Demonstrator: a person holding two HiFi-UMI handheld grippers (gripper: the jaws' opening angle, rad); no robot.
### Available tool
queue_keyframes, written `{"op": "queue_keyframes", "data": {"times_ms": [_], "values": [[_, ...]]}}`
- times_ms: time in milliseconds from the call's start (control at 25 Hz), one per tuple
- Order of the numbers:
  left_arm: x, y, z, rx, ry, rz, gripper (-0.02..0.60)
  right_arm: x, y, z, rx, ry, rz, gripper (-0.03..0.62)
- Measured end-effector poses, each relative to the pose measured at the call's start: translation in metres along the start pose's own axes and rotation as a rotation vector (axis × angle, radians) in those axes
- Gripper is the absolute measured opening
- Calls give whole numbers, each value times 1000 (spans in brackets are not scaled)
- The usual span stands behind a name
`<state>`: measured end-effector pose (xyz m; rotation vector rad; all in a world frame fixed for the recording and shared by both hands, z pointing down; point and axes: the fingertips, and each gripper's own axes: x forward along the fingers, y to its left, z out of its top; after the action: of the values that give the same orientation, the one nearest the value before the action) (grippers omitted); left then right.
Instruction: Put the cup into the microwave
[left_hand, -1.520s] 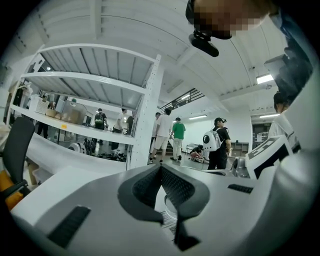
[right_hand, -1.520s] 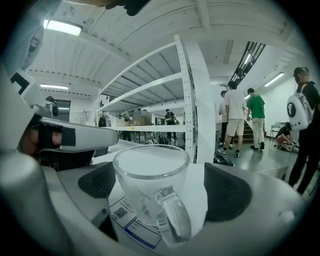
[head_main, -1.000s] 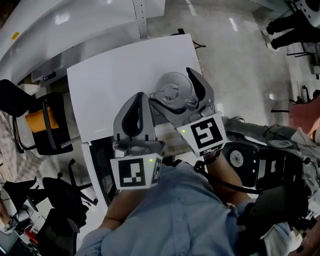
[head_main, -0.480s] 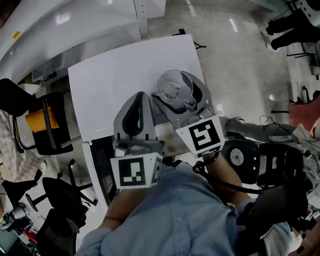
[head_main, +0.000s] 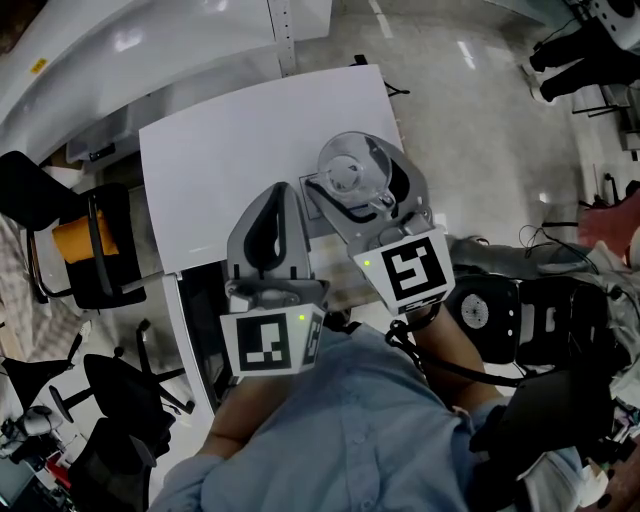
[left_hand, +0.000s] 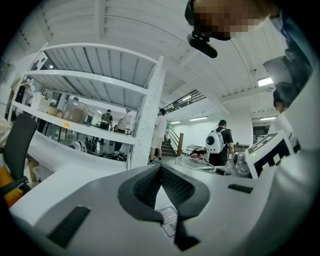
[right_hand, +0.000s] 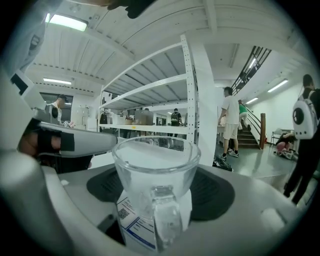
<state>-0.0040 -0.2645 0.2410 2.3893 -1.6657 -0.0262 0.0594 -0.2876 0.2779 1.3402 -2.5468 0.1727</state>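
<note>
Item: clear glass cup (head_main: 348, 168), one handle, at the right edge of the white tabletop (head_main: 230, 160), toward its near corner. Judged rigid, breakable, slick-walled and fairly heavy; best taken across the bowl, leaving the handle free. Right tongs (right_hand: 159, 191) have just been closing and clamp its sides. Left tongs (left_hand: 161, 175) are together, empty. Label (right_hand: 131, 220) beneath: QR code, blue rule, text illegible.

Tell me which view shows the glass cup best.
Right gripper view: the glass cup fills the centre, handle facing the camera. The head view shows it small, from above; the left gripper view catches only its rim.
</note>
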Motion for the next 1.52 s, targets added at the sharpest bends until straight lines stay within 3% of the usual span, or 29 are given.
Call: {"op": "queue_keyframes", "data": {"times_ms": [400,800,1160,1520], "values": [[-47,-30,0,16,-29,-17,6,-51,27,6,-26,-42,15,370],[-132,-53,-21,9,-39,-4,6,-112,85,-23,-33,-39,40,370],[-208,-47,-50,-2,-31,42,6,-144,151,-58,-32,-22,95,370],[-228,-28,-71,20,-21,70,6,-129,179,-85,-36,-6,140,370]]}}
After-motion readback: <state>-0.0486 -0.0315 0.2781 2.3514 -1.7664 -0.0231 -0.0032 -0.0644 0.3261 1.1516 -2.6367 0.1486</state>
